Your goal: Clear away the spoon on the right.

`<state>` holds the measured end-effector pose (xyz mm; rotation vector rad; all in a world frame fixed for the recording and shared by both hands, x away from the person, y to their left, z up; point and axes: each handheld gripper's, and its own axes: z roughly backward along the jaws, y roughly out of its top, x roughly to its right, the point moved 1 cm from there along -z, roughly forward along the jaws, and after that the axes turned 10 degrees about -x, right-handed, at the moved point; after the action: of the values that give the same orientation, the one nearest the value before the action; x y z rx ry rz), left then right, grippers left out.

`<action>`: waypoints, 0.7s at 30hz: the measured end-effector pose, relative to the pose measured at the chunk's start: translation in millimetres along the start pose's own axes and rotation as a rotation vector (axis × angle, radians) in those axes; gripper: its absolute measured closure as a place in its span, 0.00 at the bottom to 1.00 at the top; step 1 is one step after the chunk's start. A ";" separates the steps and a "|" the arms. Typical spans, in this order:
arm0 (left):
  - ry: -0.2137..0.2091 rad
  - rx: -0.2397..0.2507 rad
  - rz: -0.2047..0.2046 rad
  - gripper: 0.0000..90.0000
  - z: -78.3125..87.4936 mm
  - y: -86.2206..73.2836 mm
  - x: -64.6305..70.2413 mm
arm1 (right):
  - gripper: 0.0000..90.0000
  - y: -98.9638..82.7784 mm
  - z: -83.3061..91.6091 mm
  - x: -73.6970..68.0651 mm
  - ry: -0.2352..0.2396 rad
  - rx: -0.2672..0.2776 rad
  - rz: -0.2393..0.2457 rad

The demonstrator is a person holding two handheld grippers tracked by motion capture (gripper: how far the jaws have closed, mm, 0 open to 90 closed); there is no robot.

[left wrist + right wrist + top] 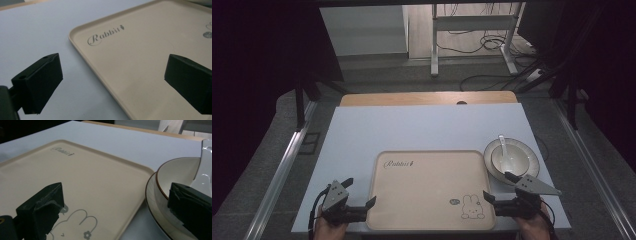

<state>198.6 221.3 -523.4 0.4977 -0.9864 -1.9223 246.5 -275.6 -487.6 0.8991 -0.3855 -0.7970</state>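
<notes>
- While I hold both hands low at the near edge, the beige tray (pixel 427 187) lies flat on the white table (pixel 422 127).
- My left gripper (pixel 357 194) gapes wide, its jaws straddling the tray's near-left rim, nothing gripped.
- My right gripper (pixel 498 189) is spread just as wide and empty, at the near-right corner.
- A bowl (pixel 511 159) with a white spoon (pixel 504 145) sits on a plate (pixel 532 165) just beside the tray's right edge.

Grey carpet floor (pixel 412 75) is running beyond the white tabletop (pixel 422 130), which is lying over a wooden desk edge (pixel 427 98). A white metal frame (pixel 472 30) is standing at the back, black cables (pixel 492 42) trailing beneath it. Dark curtains (pixel 257 65) are closing off both sides. Light is falling dim and even.
</notes>
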 end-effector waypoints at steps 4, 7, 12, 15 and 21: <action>0.015 0.006 0.013 0.02 1.4 -0.8 -2.0 | 0.00 -0.7 1.9 1.5 0.003 0.017 0.005; 0.012 0.013 0.019 0.02 2.0 -0.9 -2.8 | 0.00 -1.0 1.1 0.4 -0.002 0.020 0.024; 0.003 0.016 0.025 0.02 1.8 -1.1 -3.4 | 0.00 -1.8 -3.6 -2.7 0.013 -0.006 0.047; 0.001 0.016 0.025 0.02 1.8 -1.0 -3.4 | 0.01 -1.5 -4.1 -4.5 0.015 -0.011 0.054; -0.009 0.017 0.028 0.02 1.6 -1.1 -3.4 | 0.01 -0.9 -4.6 -5.6 -0.001 -0.036 0.078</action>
<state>198.7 225.2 -523.5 0.4830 -1.0110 -1.8943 245.3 -269.2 -491.0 0.8456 -0.4032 -0.7307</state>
